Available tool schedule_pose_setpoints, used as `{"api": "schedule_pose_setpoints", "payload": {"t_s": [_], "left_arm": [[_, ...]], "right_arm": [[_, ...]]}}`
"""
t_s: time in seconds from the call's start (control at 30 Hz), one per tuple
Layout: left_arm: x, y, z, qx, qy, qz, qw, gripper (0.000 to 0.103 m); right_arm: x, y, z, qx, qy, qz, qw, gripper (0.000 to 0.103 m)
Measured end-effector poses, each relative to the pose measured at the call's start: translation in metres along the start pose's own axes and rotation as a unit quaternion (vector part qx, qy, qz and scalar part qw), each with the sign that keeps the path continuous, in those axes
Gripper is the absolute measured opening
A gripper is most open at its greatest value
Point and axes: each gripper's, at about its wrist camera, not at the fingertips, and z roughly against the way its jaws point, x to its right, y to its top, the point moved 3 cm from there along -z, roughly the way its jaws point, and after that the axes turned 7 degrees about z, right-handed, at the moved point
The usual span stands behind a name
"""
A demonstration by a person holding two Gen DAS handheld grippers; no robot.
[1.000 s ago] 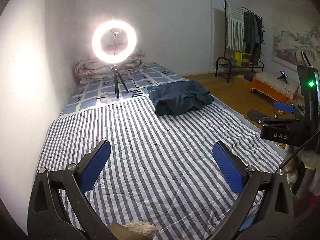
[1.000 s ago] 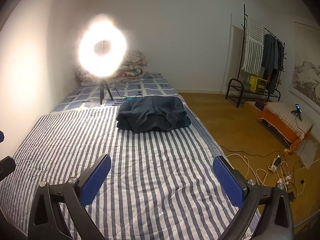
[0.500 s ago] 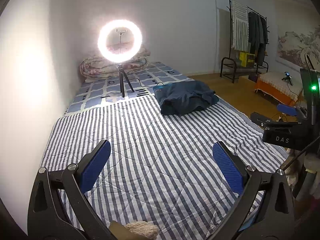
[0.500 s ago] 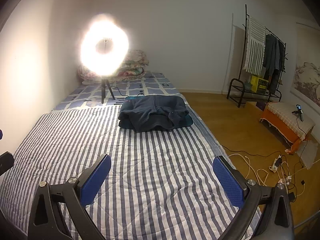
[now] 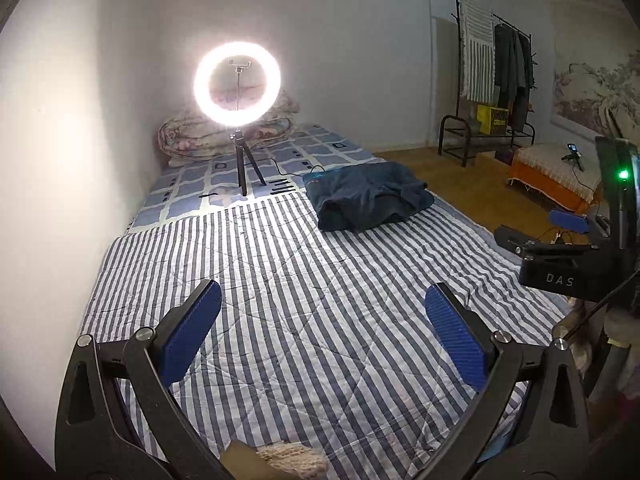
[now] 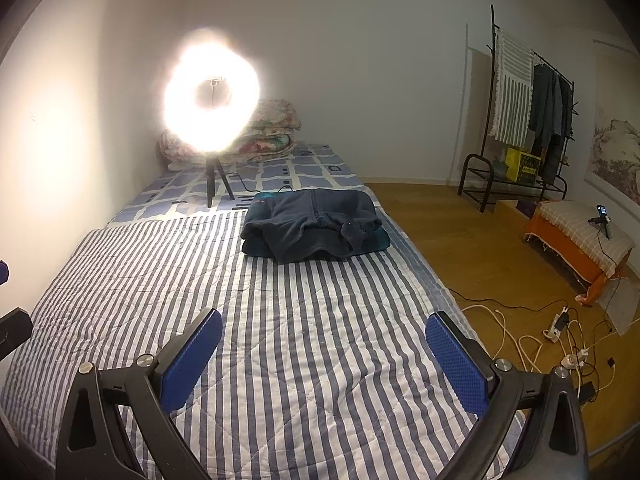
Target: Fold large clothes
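Observation:
A dark navy garment (image 5: 366, 196) lies folded in a pile on the striped quilt (image 5: 304, 280), at the far right side of the bed; the right wrist view shows it as well (image 6: 316, 226). My left gripper (image 5: 322, 320) is open and empty, low over the near end of the quilt. My right gripper (image 6: 324, 344) is open and empty too, above the quilt (image 6: 280, 320), well short of the garment. The right gripper also shows at the right edge of the left wrist view (image 5: 568, 240).
A lit ring light on a tripod (image 5: 238, 84) stands on the bed beyond the quilt, its cable running toward the garment. Folded floral bedding (image 6: 256, 136) lies by the wall. A clothes rack (image 6: 528, 120), an orange bench (image 6: 580, 240) and floor cables (image 6: 552, 336) are on the right.
Both views have shifted slightly; the garment and ring light sit a little farther right in frame. Both grippers stay open and empty. The garment has not moved.

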Motion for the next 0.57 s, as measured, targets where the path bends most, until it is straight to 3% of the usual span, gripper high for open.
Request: {"api": "schedule_pose_setpoints", "payload": {"t_s": [0.57], "left_arm": [[0.0048,0.0004,0.0071,0.011,0.008,-0.005,0.9999,0.103]], "right_arm": [[-0.0036,-0.0022,-0.0013,-0.002,0.006,0.007,1.000,0.103]]}}
